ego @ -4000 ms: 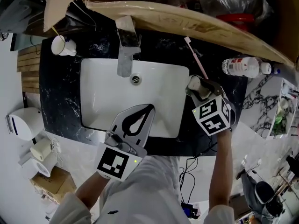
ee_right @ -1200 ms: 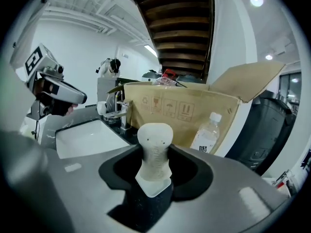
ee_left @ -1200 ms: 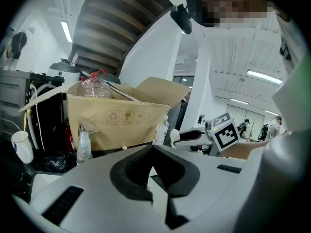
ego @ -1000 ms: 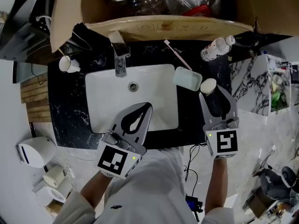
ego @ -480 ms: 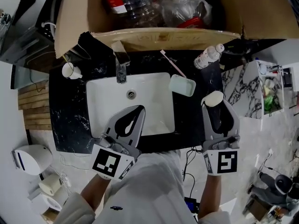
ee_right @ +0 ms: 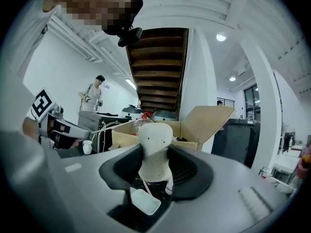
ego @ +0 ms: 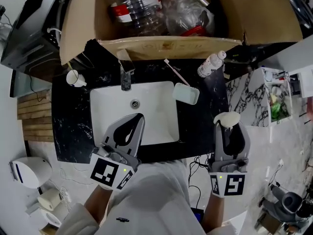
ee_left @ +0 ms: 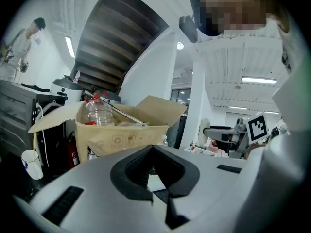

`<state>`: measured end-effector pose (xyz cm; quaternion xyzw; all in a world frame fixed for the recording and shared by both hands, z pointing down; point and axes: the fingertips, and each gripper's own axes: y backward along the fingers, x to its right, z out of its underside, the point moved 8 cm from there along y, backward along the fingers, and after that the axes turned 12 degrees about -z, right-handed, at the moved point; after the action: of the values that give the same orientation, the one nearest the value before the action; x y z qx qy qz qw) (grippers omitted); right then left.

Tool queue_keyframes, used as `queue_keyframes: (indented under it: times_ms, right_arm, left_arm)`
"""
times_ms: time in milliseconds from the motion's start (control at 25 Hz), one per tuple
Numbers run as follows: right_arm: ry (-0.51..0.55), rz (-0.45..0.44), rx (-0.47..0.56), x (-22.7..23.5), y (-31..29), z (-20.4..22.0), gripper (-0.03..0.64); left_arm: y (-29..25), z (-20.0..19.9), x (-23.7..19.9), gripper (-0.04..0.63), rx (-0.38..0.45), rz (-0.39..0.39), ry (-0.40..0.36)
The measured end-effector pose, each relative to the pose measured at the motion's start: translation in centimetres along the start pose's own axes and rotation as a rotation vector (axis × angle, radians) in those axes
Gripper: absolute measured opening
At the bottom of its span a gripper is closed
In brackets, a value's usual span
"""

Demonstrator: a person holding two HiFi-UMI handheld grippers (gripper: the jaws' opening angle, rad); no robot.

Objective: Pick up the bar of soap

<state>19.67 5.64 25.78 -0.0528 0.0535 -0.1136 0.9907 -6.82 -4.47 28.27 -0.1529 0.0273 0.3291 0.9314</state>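
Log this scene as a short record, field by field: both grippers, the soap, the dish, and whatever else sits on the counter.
right gripper: shut on the bar of soap, right of the sink
left gripper: shut, empty, over the sink
bar of soap: cream, between the right fingers, apart from the soap dish
soap dish: empty, on the black counter beside the sink
other counter items: toothbrush, plastic bottle, cup
behind counter: cardboard box
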Motion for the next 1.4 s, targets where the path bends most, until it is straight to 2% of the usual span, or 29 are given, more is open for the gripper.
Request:
queue_keyframes:
  times_ms: [440, 800, 1400]
  right_arm:
    - [-0.008, 0.095, 0.041, -0.5, 3.6, 0.3, 0.181]
    - [-0.036, 0.153, 0.077, -1.0, 5.7, 1.4, 0.181]
    - [-0.088, 0.101, 0.079, -1.2, 4.7, 2.0, 0.181]
  left_arm:
    - [1.6, -1.2, -0.4, 0.0, 0.064, -0.057, -0.035]
    - [2.4, -1.4, -0.8, 0.0, 0.071, -0.095, -0.032]
    - [3.1, -1.3, -0.7, 0.0, 0.072, -0.119, -0.035]
